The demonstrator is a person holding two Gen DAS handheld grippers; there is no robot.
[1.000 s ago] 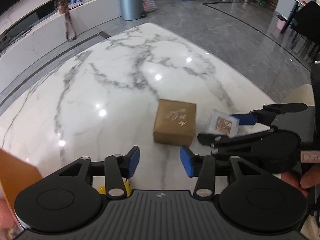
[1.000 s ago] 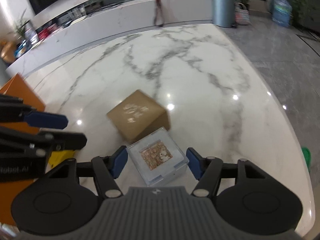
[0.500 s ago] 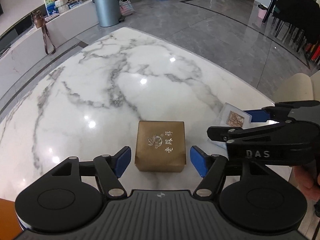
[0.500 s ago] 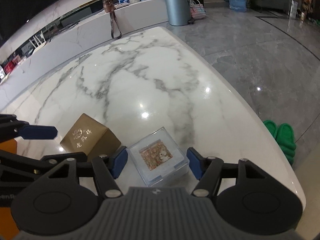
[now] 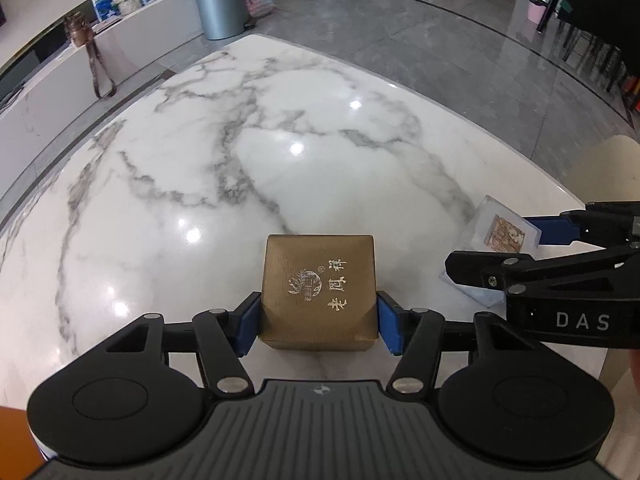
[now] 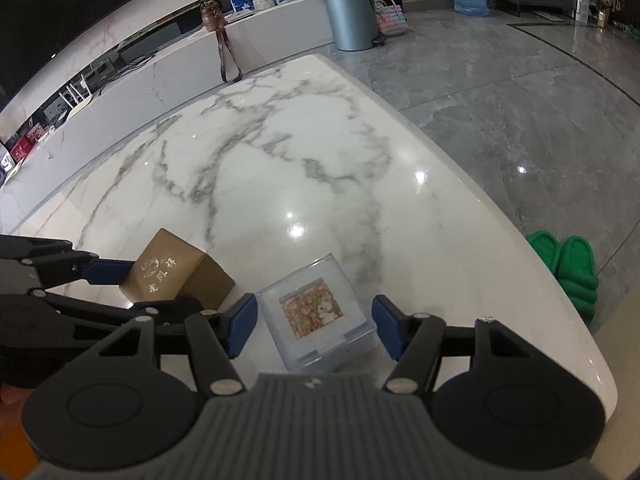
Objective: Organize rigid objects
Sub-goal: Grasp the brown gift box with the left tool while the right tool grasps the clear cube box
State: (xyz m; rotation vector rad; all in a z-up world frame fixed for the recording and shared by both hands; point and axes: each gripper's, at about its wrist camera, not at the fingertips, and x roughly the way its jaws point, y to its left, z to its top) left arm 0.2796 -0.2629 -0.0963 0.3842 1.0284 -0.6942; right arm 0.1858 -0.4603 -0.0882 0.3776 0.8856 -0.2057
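A gold-brown cube box (image 5: 318, 288) with gold lettering rests on the white marble table (image 5: 240, 160). My left gripper (image 5: 318, 322) straddles its near end, jaws closing, both blue pads (image 5: 249, 322) against its sides. In the right wrist view the same box (image 6: 168, 272) sits left of centre with the left gripper's fingers (image 6: 108, 272) around it. A clear plastic case (image 6: 316, 312) with a printed picture inside sits between the pads of my right gripper (image 6: 316, 326), which is shut on it. From the left wrist view the case (image 5: 502, 232) looks tilted, held near the table's right edge.
The table's curved edge (image 6: 540, 264) runs close on the right, with green slippers (image 6: 568, 268) on the floor beyond it. An orange object (image 5: 14, 440) shows at the lower left corner. A grey bin (image 5: 222, 0) and a low counter stand far behind.
My left gripper has moved down and forward onto the gold-brown box, which now lies between its pads. The right gripper swung sideways, the clear case staying between its pads throughout.
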